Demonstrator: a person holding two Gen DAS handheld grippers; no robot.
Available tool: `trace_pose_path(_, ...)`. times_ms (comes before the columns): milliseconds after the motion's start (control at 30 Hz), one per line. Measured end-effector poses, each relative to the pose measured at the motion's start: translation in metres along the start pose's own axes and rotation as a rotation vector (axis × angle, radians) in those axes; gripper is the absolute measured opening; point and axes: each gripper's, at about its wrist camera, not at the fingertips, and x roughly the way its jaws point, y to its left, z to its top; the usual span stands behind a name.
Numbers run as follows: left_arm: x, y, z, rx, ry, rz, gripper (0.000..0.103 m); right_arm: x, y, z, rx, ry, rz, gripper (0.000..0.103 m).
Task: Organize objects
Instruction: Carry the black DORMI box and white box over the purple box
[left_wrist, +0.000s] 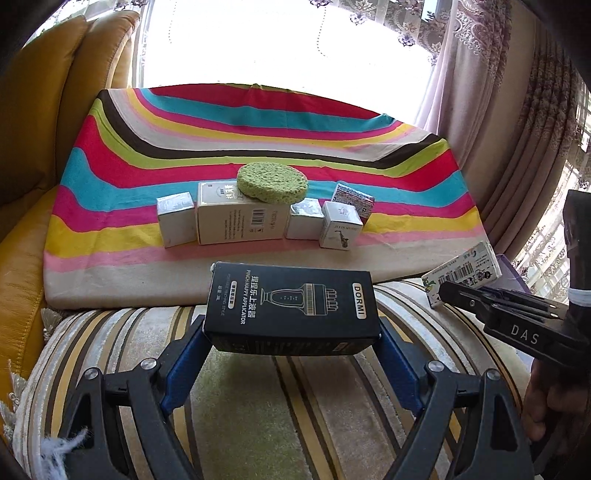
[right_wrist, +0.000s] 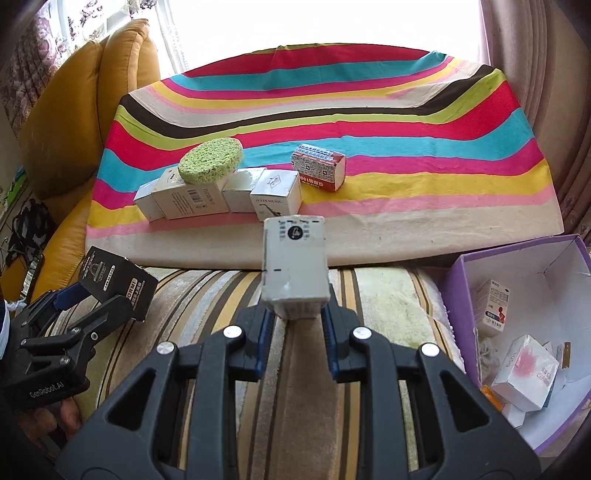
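Right wrist view: right gripper (right_wrist: 295, 314) clutches a white carton (right_wrist: 294, 266), left gripper (left_wrist: 291, 354) grips the black DORMI box (left_wrist: 291, 306); purple box (right_wrist: 458, 295) part-filled, six items left on the striped cloth (right_wrist: 406, 206).

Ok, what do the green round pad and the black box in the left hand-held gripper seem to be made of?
The green round pad looks like porous cellulose sponge: matte, pitted surface, soft edge. The black box, clamped in the left hand-held gripper, seems printed cardboard with a slightly glossy finish: sharp folded edges, pale lettering, faint sheen.
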Motion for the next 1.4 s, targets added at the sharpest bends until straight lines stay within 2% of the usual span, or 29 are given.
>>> trace_pose_path(233, 0.011, -0.032, 0.002, 0.082, 0.018, -0.073, 0.087, -0.024, -0.031, -0.016, 0.047, -0.026, -0.012, 0.028)
trace_pose_path(767, 0.026, -0.087, 0.006, 0.192, 0.042, -0.140, 0.087, -0.059, -0.106, -0.041, 0.170, -0.058, -0.057, 0.028)
trace_pose_path(1000, 0.033, -0.120, 0.011, 0.251, 0.049, -0.175, 0.087, -0.074, -0.143, -0.051, 0.220, -0.080, -0.122, 0.028)
trace_pose_path(1400, 0.055, -0.200, 0.017, 0.412, 0.079, -0.265, 0.087, -0.092, -0.224, -0.067, 0.347, -0.088, -0.249, 0.028)
